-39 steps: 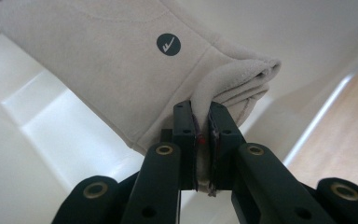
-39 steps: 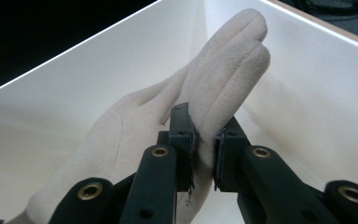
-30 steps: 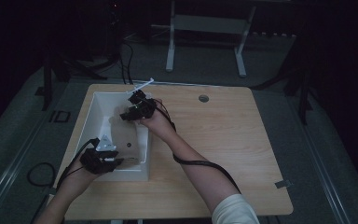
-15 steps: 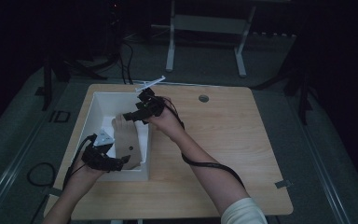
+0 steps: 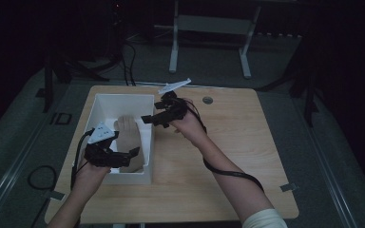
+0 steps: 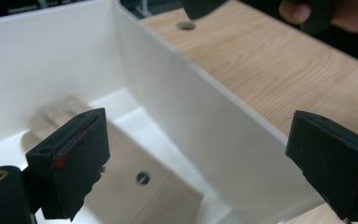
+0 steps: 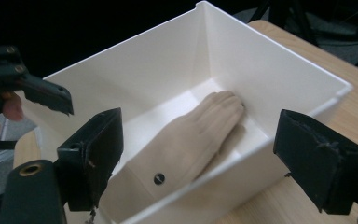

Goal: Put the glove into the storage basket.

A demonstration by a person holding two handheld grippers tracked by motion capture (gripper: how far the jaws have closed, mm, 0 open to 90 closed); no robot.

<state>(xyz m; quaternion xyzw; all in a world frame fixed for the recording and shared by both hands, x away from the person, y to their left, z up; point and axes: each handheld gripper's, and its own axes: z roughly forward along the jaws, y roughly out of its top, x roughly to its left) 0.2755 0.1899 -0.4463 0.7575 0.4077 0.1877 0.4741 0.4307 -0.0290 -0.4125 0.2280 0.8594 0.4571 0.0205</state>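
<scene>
A white open box (image 5: 123, 97) stands on the left part of the wooden table (image 5: 228, 156). A beige model hand (image 5: 127, 135) lies flat on its bottom, with its fingers toward the far wall. My left gripper (image 5: 126, 157) is open at the box's near right corner. In the left gripper view (image 6: 200, 163) it straddles the right wall, one jaw inside above the model hand (image 6: 168, 191). My right gripper (image 5: 151, 115) is open just over the right wall. The right gripper view (image 7: 207, 158) looks into the box (image 7: 279, 74) at the model hand (image 7: 191, 135). Neither gripper holds anything.
A round cable hole (image 5: 207, 100) sits near the table's far edge. Bare wood lies right of the box. Table legs and dark floor lie beyond. The left gripper's jaw (image 7: 42, 91) shows at the left of the right gripper view.
The right gripper has drawn back to the right, from inside the box to above its right wall. The model hand has settled flat in the box. The left gripper has barely moved.
</scene>
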